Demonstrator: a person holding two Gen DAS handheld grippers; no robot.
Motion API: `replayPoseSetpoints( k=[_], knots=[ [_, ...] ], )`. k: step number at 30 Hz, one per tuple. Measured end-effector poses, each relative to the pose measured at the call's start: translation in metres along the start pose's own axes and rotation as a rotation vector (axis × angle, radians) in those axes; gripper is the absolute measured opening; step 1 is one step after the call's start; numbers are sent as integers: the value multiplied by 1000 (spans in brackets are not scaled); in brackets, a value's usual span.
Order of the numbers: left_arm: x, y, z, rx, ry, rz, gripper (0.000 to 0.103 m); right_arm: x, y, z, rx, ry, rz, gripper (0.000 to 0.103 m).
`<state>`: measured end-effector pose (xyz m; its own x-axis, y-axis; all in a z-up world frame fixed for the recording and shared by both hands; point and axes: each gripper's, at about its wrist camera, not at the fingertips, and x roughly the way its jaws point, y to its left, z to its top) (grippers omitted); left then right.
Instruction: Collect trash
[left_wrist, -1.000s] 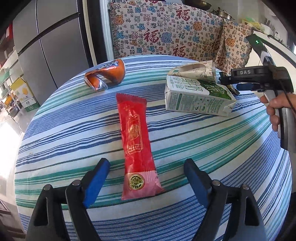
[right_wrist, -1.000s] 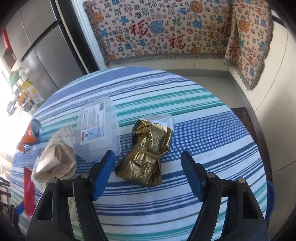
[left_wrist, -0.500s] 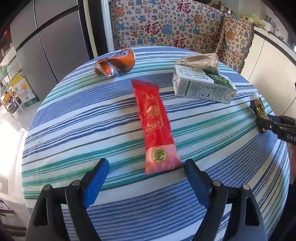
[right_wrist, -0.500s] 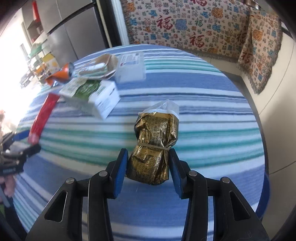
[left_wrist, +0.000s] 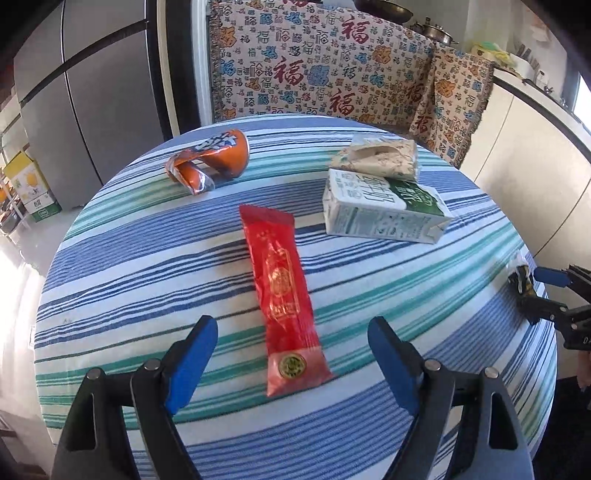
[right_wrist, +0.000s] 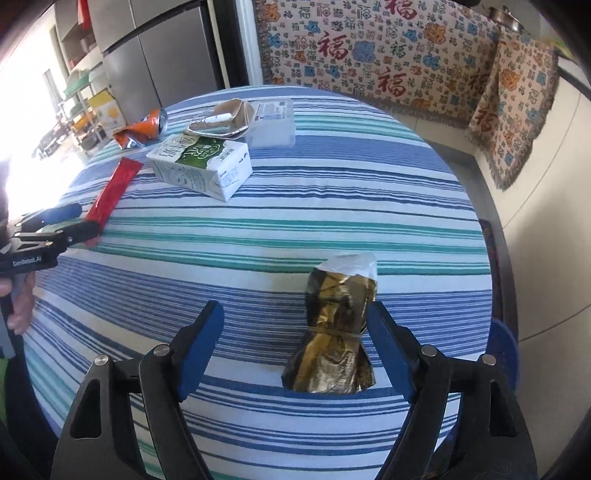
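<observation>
A red snack wrapper (left_wrist: 282, 295) lies on the striped round table (left_wrist: 147, 280), its near end between the fingers of my open left gripper (left_wrist: 291, 363). A crushed orange can (left_wrist: 210, 162), a green-white milk carton (left_wrist: 380, 206) and a beige paper packet (left_wrist: 376, 158) lie farther back. My right gripper (right_wrist: 295, 350) is open; a crumpled gold foil bag (right_wrist: 336, 332) lies on the table near its right finger (right_wrist: 388, 354). The carton (right_wrist: 203, 166), red wrapper (right_wrist: 112, 192) and can (right_wrist: 142, 129) also show in the right wrist view.
A clear plastic container (right_wrist: 273, 123) and an open foil-lined packet (right_wrist: 221, 122) sit at the table's far side. A patterned cloth (left_wrist: 332, 66) covers the bench behind. A grey fridge (left_wrist: 85, 92) stands at left. The table edge is close to the foil bag.
My right gripper has opened and let go of the gold foil bag, which now lies on the table by its right finger. My left gripper has shifted slightly nearer the red wrapper.
</observation>
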<state>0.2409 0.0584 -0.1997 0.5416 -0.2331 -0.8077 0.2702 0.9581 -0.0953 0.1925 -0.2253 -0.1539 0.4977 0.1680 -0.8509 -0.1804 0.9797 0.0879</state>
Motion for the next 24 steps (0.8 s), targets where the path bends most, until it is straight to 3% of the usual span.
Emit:
replayPoseSetpoints(
  k=[3, 4, 5, 6, 7, 10, 17, 20, 24],
  knots=[
    [9, 7, 8, -22, 14, -10, 84, 10, -6, 8, 21, 38, -25, 81],
    [11, 9, 8, -24, 19, -20, 77, 14, -9, 10, 30, 57, -17, 76],
    [13, 8, 8, -28, 27, -28, 68, 16, -12, 11, 42, 75, 3, 66],
    [14, 8, 8, -29, 40, -36, 39, 18, -14, 12, 50, 94, 24, 37],
    [18, 8, 6, -27, 63, -43, 24, 17, -16, 12, 58, 91, 30, 38],
    [13, 6, 1, -14, 49, -43, 18, 5, -19, 10, 68, 57, 55, 36],
    [-16, -2, -20, -16, 30, -115, 16, -28, -31, -3, 110, -30, 116, 36],
    [-32, -29, -21, 21, 9, -158, 16, -43, -52, -10, 153, -68, 119, 36],
    [-49, -94, -9, 94, -20, -247, 16, -64, -99, -24, 229, -106, 78, 36]
  ],
)
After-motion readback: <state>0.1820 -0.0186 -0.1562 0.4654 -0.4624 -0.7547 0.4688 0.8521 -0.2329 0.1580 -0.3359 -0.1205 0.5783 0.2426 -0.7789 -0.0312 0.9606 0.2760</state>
